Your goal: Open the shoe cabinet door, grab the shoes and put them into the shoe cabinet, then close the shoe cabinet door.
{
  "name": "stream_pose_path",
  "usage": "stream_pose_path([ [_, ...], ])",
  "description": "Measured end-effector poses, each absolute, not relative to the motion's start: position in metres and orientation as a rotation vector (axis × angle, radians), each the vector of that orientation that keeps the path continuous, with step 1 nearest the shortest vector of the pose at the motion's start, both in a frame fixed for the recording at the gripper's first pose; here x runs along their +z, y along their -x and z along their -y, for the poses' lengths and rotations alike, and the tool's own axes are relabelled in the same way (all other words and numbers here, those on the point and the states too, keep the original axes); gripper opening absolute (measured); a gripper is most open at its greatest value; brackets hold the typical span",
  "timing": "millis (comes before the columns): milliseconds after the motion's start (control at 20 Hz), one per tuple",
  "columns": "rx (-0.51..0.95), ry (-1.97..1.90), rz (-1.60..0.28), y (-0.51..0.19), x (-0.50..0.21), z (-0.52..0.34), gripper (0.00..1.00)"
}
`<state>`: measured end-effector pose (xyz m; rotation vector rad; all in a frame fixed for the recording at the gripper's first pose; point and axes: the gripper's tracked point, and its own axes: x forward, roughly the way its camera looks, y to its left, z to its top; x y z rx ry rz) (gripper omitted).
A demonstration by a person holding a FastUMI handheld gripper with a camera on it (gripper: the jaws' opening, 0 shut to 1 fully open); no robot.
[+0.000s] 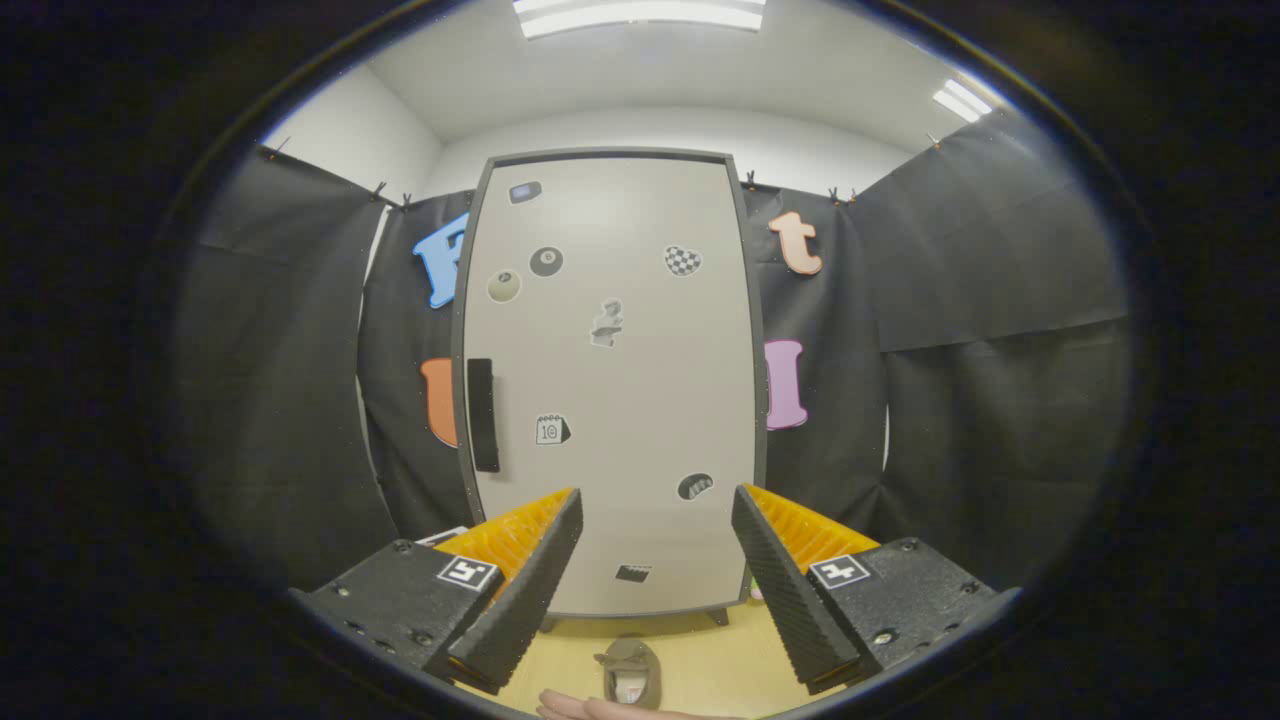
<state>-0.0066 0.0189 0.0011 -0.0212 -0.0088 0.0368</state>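
I'm holding the gripper (pixel 655 540) with fingers spread wide, nothing between them — released, pointing straight at the shoe cabinet (pixel 612 380). Looking out between the fingers I'm seeing the cabinet door (pixel 640 400), closed, standing upright just beyond the tips and well short of contact.

The relation that matters: the door handle (pixel 482 414) is a dark vertical bar on the door's left edge — it's lying up and to the left of the left finger, not between the fingers. Its long axis is running vertical, so I'm judging the fingers need to shift left and rise before they can straddle it.

The shoe (pixel 630 674) is sitting on the floor (pixel 720 660) below and between the fingers, in front of the cabinet base, toe roughly toward the door. A hand (pixel 590 709) is showing just beside it, nearer me.

Door first — nothing opened yet by the look of it.
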Motion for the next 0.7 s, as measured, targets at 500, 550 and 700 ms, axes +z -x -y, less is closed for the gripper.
stream_pose_path([
  [500, 0.026, 0.030, -0.020, -0.014, -0.004, -0.021, 0.98],
  [550, 0.037, 0.026, -0.027, -0.020, -0.004, -0.026, 0.98],
  [700, 0.084, 0.042, -0.026, -0.040, -0.002, -0.048, 0.98],
])
